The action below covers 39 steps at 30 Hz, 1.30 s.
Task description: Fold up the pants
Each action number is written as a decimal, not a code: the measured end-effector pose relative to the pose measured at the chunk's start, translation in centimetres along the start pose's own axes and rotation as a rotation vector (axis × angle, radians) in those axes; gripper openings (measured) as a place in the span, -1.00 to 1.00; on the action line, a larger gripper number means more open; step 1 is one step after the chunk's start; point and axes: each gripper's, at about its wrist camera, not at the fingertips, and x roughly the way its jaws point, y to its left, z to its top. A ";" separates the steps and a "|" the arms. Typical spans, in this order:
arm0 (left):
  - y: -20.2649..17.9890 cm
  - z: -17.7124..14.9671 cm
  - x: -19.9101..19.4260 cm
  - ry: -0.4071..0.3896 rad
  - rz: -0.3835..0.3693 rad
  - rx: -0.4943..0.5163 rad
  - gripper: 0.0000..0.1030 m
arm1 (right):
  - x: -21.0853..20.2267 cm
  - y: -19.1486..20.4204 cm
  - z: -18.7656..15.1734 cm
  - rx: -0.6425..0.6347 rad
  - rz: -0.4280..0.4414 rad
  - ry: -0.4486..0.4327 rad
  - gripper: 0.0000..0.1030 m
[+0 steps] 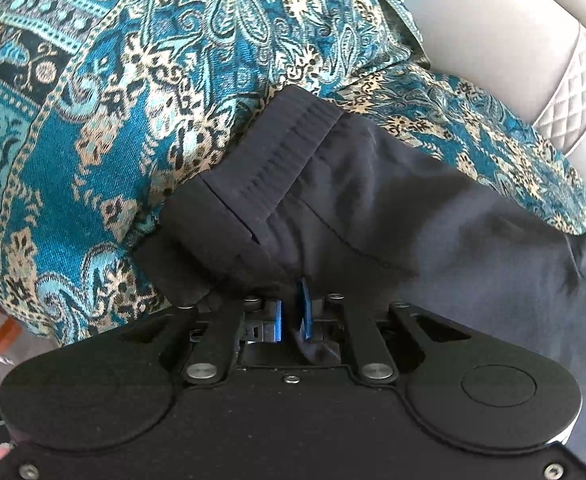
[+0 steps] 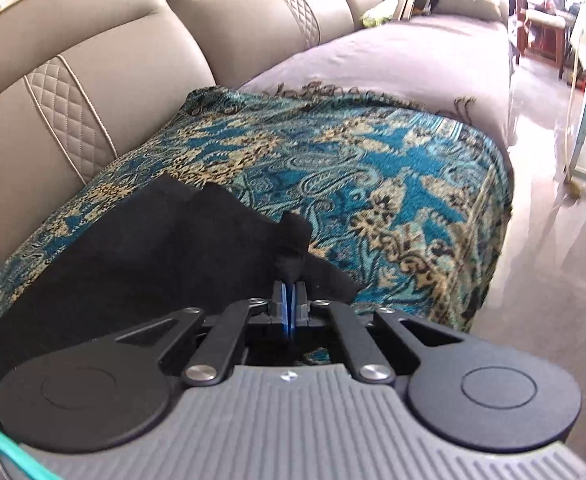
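Observation:
Dark navy pants [image 1: 353,184] lie on a teal and gold patterned throw [image 1: 93,120] on a sofa. In the left wrist view the elastic waistband [image 1: 281,136] points up and left, and my left gripper [image 1: 293,308] is shut on the pants fabric near the waist, which bunches between its blue pads. In the right wrist view the pants [image 2: 141,256] spread to the left, and my right gripper [image 2: 289,300] is shut on a raised fold of their edge [image 2: 291,240], above the throw [image 2: 373,168].
The beige quilted sofa back [image 2: 93,72] runs along the left, also in the left wrist view [image 1: 533,40]. A lilac cover [image 2: 393,56] lies on the far seat. The sofa's front edge drops to a shiny floor [image 2: 553,240] on the right, with chairs [image 2: 541,20] beyond.

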 end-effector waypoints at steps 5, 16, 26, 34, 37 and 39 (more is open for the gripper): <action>-0.1 -0.1 0.1 -0.024 -0.001 0.039 -0.73 | -0.9 -0.5 0.1 -0.040 -0.178 -0.126 -0.75; 1.0 -1.4 -0.5 -0.083 -0.066 0.058 -0.73 | -6.6 9.0 -4.6 -0.256 0.327 -0.166 0.16; 4.2 -2.8 -0.9 -0.144 -0.216 0.103 -0.72 | -13.1 32.6 -16.6 -0.613 0.836 0.055 0.25; 5.7 -3.4 -0.9 -0.164 -0.282 0.145 -0.71 | -15.3 45.8 -22.7 -0.870 0.817 0.068 0.45; 5.6 -3.7 -1.1 -0.177 -0.279 0.190 -0.71 | -14.7 48.2 -24.6 -0.938 0.749 0.125 0.29; 5.7 -3.6 -1.0 -0.178 -0.286 0.193 -0.71 | -14.4 48.3 -24.9 -0.950 0.724 0.141 -0.35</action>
